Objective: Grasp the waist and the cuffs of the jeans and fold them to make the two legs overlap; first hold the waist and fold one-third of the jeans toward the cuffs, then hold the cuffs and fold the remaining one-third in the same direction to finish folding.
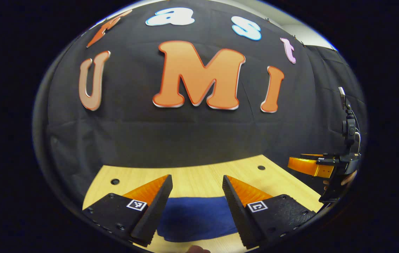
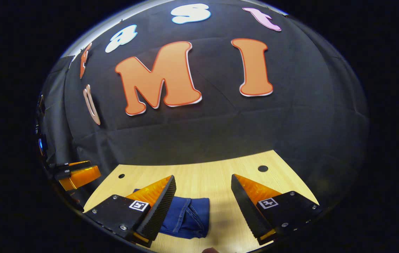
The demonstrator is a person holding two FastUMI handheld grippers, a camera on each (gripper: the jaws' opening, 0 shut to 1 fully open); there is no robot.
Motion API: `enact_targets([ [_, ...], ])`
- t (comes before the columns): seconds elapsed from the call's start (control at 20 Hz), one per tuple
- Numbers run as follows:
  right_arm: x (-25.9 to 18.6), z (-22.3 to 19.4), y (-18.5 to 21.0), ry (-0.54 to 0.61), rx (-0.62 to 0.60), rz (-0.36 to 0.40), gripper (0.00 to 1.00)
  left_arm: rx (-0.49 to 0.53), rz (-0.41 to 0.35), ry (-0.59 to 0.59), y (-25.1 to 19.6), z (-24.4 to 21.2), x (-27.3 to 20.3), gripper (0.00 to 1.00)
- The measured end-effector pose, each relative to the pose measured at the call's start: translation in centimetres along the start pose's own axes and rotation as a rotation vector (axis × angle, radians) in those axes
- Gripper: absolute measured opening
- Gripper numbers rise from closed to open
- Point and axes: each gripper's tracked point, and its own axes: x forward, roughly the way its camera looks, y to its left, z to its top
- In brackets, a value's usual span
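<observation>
- Black cloth [image 1: 199,140] was seen as the backdrop behind a light wooden table [image 1: 199,177] with round holes.
- Folded blue jeans [image 1: 195,218] were laid flat on the table.
- The left gripper [image 1: 197,182] was held above the jeans, fingers spread wide, nothing gripped.
- The right gripper [image 2: 203,182] was held with fingers spread wide and empty; the jeans [image 2: 187,216] were seen between and below them, toward the left finger.
- The right gripper [image 1: 311,165] was also visible at the far right of the left gripper view.
</observation>
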Motion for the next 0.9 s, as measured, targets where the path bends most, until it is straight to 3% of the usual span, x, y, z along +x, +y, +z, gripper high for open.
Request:
enact_targets([
  [0.5,-2.9,6.4,6.2,-0.27,-0.124,0.05,0.96,0.007,0.139,-0.252,5.8,6.7,-7.9,0.88],
  [0.7,-2.8,5.2,7.4,-0.254,-0.151,0.066,0.96,0.022,0.221,-0.261,8.4,6.7,-8.3,0.89],
  [0.8,-2.5,4.2,7.8,-0.217,-0.136,0.076,0.96,0.014,0.22,-0.247,9.0,5.2,-8.4,1.0],
  [0.9,-2.3,4.2,8.0,-0.224,-0.124,0.075,0.96,-0.008,0.216,-0.26,9.1,5.3,-8.1,0.99],
])
